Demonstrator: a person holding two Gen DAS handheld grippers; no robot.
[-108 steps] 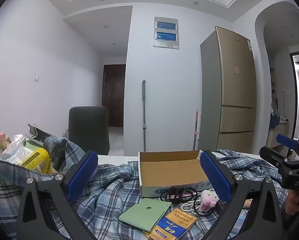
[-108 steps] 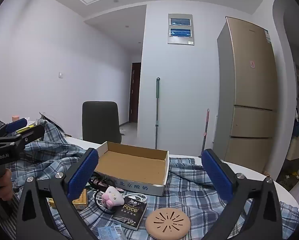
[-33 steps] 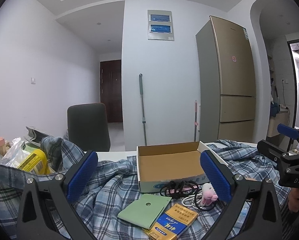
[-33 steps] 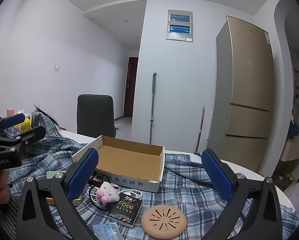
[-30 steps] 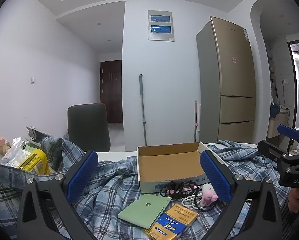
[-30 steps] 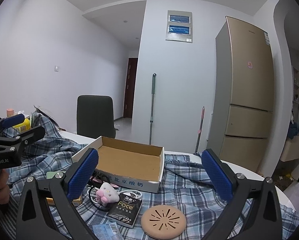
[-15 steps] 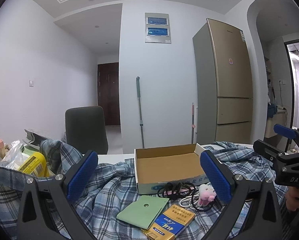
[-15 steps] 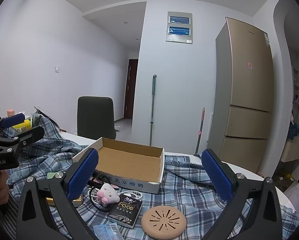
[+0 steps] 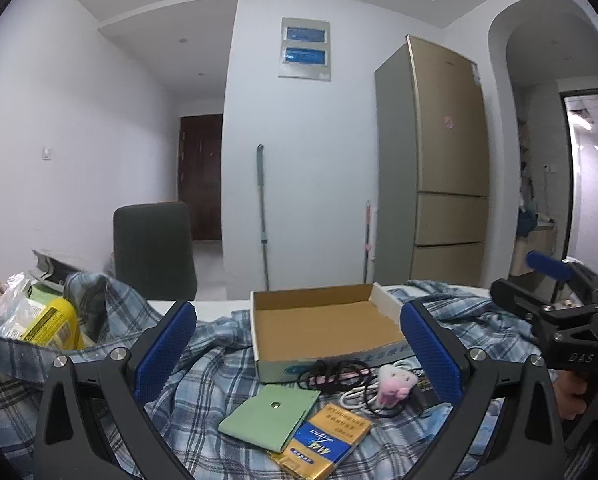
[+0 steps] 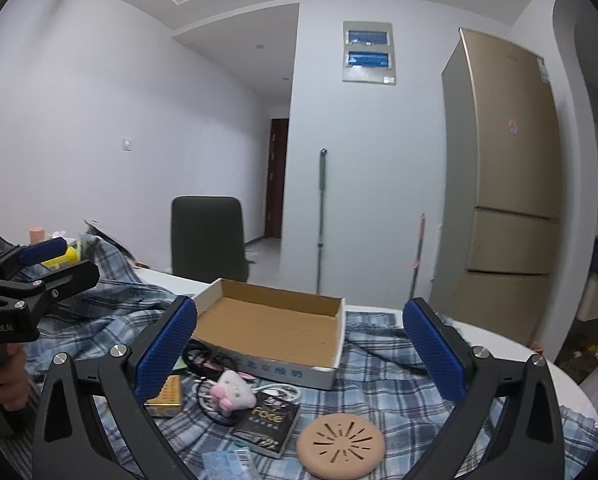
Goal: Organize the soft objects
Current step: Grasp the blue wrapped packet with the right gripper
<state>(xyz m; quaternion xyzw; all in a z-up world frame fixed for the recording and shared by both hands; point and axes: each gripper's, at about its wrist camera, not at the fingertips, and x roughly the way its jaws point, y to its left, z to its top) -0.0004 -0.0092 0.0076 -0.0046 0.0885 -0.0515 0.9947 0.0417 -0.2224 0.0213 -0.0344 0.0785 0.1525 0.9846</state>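
A blue plaid shirt lies crumpled across the table. On it stands an empty cardboard box. In front of the box lie a small pink plush toy, tangled cables and a green pouch. My left gripper is open and held above the shirt, short of the box. My right gripper is open too, hovering over the plush and box. Each gripper shows at the edge of the other's view.
A yellow-blue packet, a black "Face" sachet and a tan round disc lie near the front. Bags and a yellow pack crowd the left. A dark chair, mop and fridge stand behind the table.
Both cameras drifted slightly; the box and items sit a little lower and closer in view. Both grippers stay open and nothing has been picked up.
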